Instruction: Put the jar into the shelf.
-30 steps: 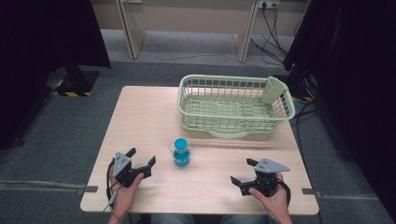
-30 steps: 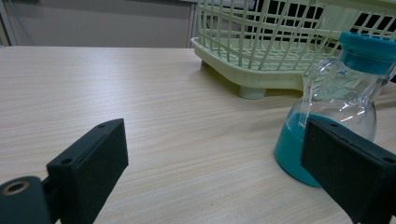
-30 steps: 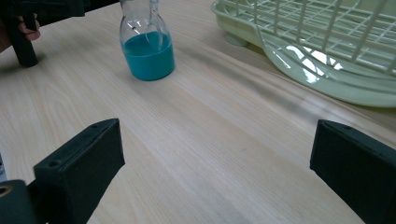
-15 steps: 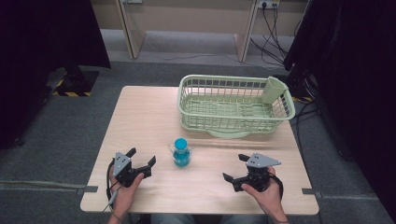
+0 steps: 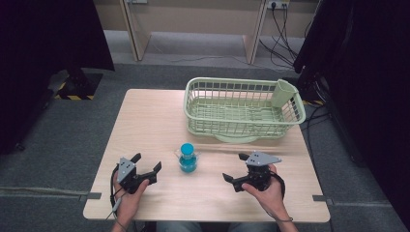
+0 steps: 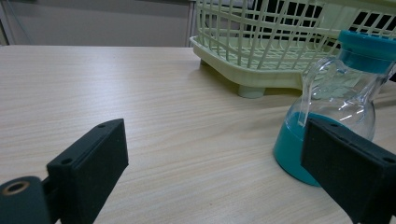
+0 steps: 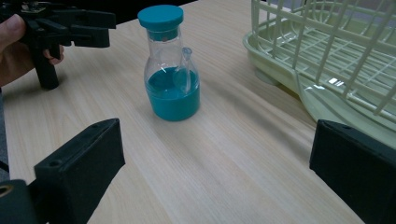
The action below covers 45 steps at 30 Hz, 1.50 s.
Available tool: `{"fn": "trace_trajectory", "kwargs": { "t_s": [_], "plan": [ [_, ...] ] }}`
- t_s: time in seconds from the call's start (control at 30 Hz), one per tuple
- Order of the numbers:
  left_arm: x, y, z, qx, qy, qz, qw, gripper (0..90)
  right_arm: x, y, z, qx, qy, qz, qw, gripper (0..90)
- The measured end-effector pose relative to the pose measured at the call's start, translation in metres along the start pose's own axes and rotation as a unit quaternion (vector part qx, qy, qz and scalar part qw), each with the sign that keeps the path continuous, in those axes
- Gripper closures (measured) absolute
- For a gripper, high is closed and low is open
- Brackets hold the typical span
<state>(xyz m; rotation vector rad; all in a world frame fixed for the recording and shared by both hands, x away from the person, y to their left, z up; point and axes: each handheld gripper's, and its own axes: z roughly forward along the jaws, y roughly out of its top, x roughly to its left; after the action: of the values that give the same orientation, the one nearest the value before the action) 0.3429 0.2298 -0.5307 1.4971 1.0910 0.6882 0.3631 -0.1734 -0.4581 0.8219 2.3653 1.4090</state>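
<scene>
A small clear glass flask of teal liquid with a teal cap (image 5: 188, 157) stands upright on the pale wooden counter (image 5: 159, 116), between both grippers. The left gripper (image 5: 146, 166) and right gripper (image 5: 230, 180) both have jaws wide and empty, roughly equally near; the flask's axis is vertical.

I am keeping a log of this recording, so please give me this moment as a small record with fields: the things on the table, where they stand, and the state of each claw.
table: light wood
flask: clear flask with teal cap, blue liquid in lower part, upright near the front middle
basket: pale green wire basket at the far right, with a cup at its right end
left claw: open, left of the flask, apart from it
right claw: open, right of the flask, apart from it
held items: none
</scene>
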Motion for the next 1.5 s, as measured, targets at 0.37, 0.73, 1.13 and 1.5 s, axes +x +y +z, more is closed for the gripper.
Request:
{"fn": "trace_trajectory", "kwargs": {
  "t_s": [0.37, 0.73, 1.13, 1.5],
  "plan": [
    [0.0, 0.0, 0.0, 0.0, 0.0, -0.001, 1.0, 6.9, 0.007, 0.025, 0.024, 0.002, 0.02, -0.015, 0.9997, 4.9],
    [0.0, 0.0, 0.0, 0.0, -0.001, 0.0, 1.0, 6.9, 0.015, 0.042, 0.053, 0.007, 0.037, -0.019, 0.9991, 7.5],
    [0.0, 0.0, 0.0, 0.0, -0.003, -0.001, 1.0, 6.9, 0.02, 0.061, 0.09, 0.012, 0.05, -0.023, 0.9984, 20.9],
    [0.001, 0.0, 0.0, 0.0, -0.004, -0.001, 1.0, 6.9, 0.021, 0.067, 0.107, 0.018, 0.058, -0.034, 0.9976, 39.8]
  ]
}}
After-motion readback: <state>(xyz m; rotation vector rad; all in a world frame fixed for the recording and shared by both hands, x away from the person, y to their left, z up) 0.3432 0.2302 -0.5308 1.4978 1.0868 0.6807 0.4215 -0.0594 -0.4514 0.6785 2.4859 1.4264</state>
